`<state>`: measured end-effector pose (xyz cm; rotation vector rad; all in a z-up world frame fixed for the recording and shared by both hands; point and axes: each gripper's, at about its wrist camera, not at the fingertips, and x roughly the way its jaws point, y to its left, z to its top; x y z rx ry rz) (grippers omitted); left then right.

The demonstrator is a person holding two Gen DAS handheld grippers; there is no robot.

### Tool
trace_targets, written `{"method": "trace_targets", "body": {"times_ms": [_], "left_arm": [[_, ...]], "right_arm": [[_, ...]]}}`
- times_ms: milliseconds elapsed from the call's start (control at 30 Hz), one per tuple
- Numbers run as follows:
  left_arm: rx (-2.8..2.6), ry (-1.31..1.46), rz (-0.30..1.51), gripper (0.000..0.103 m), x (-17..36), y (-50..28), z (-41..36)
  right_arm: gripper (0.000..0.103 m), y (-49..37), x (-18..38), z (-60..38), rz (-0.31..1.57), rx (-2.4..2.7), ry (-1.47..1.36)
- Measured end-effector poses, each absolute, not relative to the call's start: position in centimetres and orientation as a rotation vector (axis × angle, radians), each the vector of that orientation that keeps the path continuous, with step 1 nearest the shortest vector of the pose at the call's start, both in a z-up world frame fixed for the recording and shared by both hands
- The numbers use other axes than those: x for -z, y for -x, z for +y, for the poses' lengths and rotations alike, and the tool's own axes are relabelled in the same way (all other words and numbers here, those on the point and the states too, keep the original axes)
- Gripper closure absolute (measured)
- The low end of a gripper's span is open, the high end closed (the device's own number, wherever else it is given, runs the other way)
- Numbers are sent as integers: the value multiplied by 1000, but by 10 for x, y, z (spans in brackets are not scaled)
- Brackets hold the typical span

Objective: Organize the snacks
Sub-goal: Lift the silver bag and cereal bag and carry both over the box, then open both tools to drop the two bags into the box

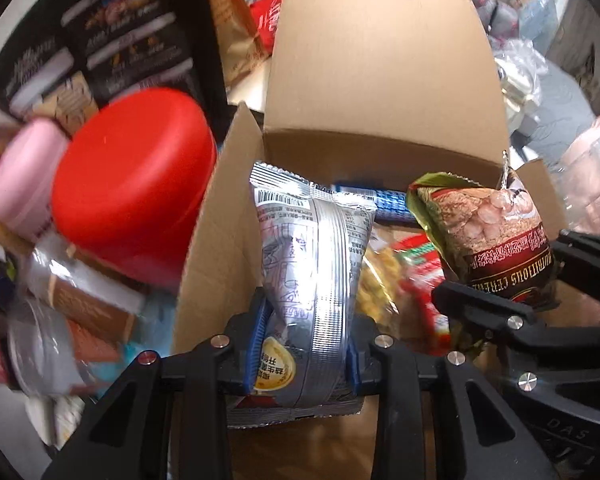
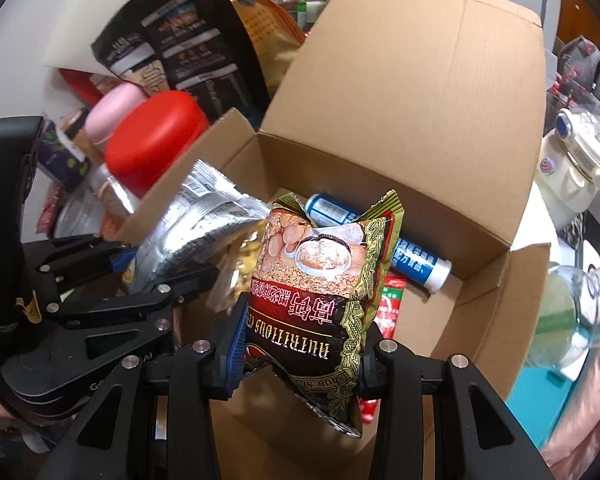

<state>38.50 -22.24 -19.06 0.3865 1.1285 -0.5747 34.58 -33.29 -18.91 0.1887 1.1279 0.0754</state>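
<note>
Both grippers loaded, both over the open cardboard box.

Left gripper: fingers pinched on a silver foil packet, blue pads pressing its two sides. Packet is crinkly, reflective, ribbed seam down the back, barcode and print near the top edge, a yellow round graphic low down. It stands roughly upright between the fingers, top end pointing into the box, bottom seal hanging below the pads.

Right gripper: fingers clamped on a cereal packet, glossy film, dark red band with "NUTRITIOUS" print, green-gold ornate edge, oat photo on the face. Print reads upside down, so the packet is held inverted. Top edge crumpled and puckered. Sits just beside the silver packet, on its right, over the box's near side.

Box: plain brown corrugated board, flaps up, tall back flap. Inside: a blue-and-white tube lying along the floor toward the back, a red packet under the cereal packet, and a yellow crinkly bag between the two held packets.

Left of the box: smooth red domed lid, a pink lid touching it, a black printed bag behind them.
</note>
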Motion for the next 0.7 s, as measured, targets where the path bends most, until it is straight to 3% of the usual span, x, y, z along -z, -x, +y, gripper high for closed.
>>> {"method": "trace_targets", "body": {"times_ms": [567, 700], "left_arm": [[512, -479, 1065, 71, 196, -388, -235], [496, -478, 1100, 71, 195, -394, -236]], "right_arm": [[59, -363, 215, -341, 1174, 46, -188], [33, -361, 210, -340, 1159, 90, -147]]}}
